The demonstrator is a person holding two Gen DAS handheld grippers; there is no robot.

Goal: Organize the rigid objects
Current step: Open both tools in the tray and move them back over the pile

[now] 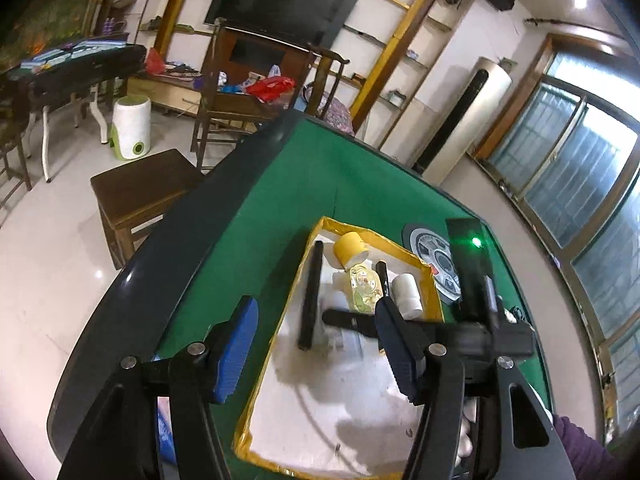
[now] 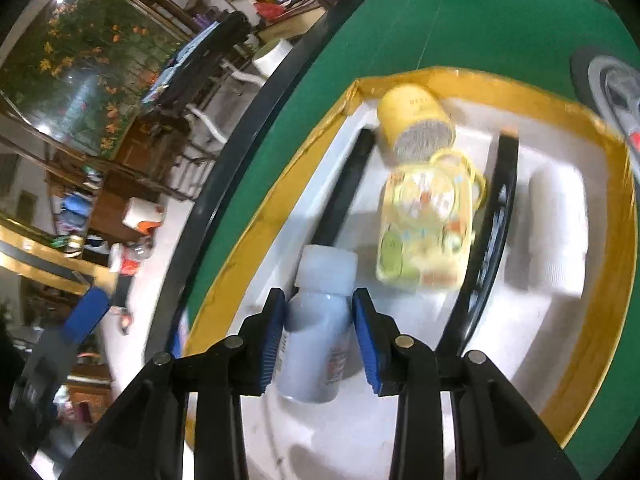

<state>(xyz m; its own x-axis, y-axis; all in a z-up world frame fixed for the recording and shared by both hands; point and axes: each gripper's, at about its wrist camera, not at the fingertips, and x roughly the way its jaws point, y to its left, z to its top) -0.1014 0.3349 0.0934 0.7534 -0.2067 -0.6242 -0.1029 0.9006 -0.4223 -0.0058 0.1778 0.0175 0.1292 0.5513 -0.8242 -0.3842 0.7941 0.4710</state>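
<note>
A white tray with a gold rim (image 1: 280, 332) (image 2: 260, 216) lies on the green table. It holds a yellow can (image 1: 351, 249) (image 2: 414, 120) on its side, a pale yellow printed bottle (image 1: 364, 286) (image 2: 426, 228), a white cylinder (image 1: 408, 294) (image 2: 556, 216) and two long black bars (image 1: 312, 296) (image 2: 490, 232). My right gripper (image 2: 318, 300) is shut on a white plastic bottle (image 2: 320, 328), held over the tray's near left part. My left gripper (image 1: 316, 320) stands open above the tray's left rim, with nothing between its blue pads (image 1: 236, 344).
A round grey dial (image 1: 432, 256) (image 2: 612, 92) sits in the table beyond the tray. The table's dark edge (image 1: 168, 240) runs close on the left, with a wooden stool (image 1: 136, 188) on the floor beyond it. A purple sleeve (image 1: 580, 448) shows at lower right.
</note>
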